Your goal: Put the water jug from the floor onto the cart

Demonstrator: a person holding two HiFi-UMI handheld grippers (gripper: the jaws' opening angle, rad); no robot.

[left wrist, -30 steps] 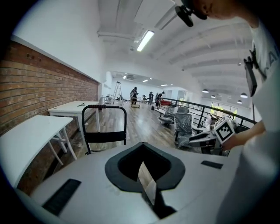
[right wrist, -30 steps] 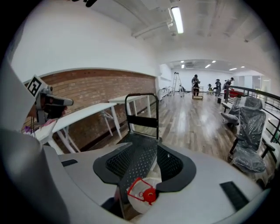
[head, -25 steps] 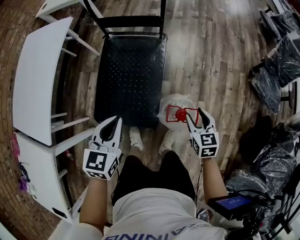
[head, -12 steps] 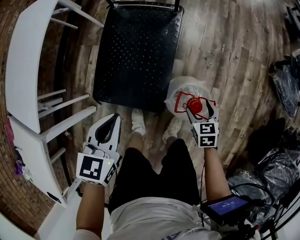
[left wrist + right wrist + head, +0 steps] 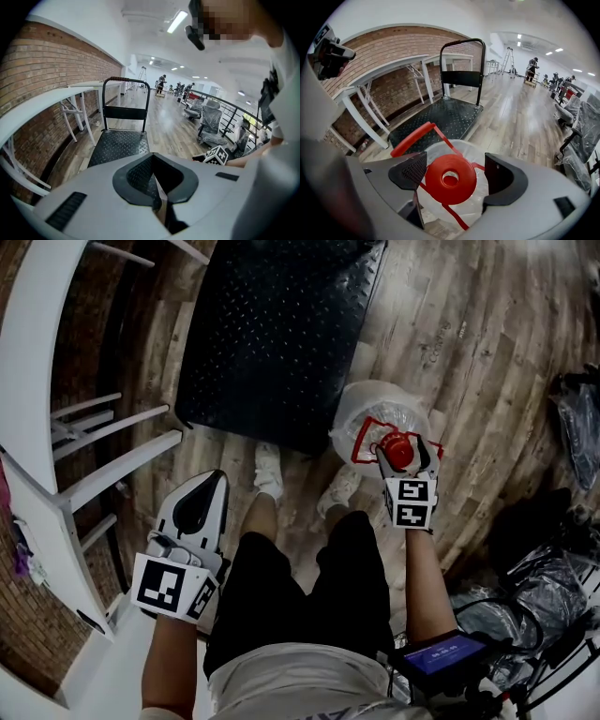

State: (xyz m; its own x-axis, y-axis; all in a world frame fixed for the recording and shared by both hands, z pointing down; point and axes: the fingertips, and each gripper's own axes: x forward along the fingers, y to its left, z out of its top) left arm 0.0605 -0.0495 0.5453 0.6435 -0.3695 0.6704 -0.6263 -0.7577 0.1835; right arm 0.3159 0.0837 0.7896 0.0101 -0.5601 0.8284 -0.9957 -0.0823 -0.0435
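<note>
Now right gripper (image 5: 455,169) opening, jug cap (image 5: 435,182) between jaws

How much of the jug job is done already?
Nothing is finished yet: the water jug sits on the floor beside the cart. In hand: the right gripper is opening its jaws around the red cap. Left: grip, lift, set it on the cart.

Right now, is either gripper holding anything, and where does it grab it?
Nothing is held. The right gripper has its jaws opening around the red cap of the water jug, not pressing it. The left gripper is shut and empty.
</note>
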